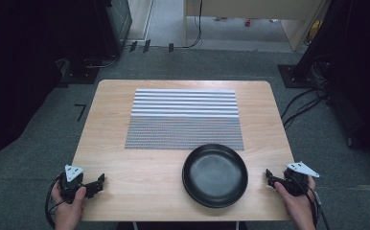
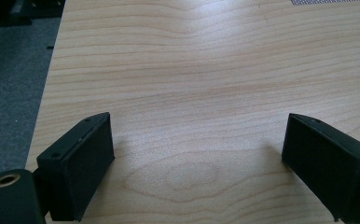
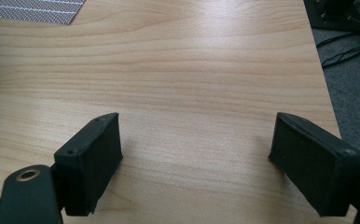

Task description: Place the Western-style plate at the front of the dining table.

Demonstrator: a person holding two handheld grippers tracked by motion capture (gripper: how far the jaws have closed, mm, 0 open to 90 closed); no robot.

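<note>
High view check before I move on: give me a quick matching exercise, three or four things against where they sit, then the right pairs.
Things:
1. black plate
2. striped placemat
3. left tool
4. right tool

Places:
A. middle of the table, far half
B. near left corner, jaws open
C. near edge, right of centre
D. near right edge, jaws open

Pairs: 1-C, 2-A, 3-B, 4-D. All rest on or over the wooden table.
</note>
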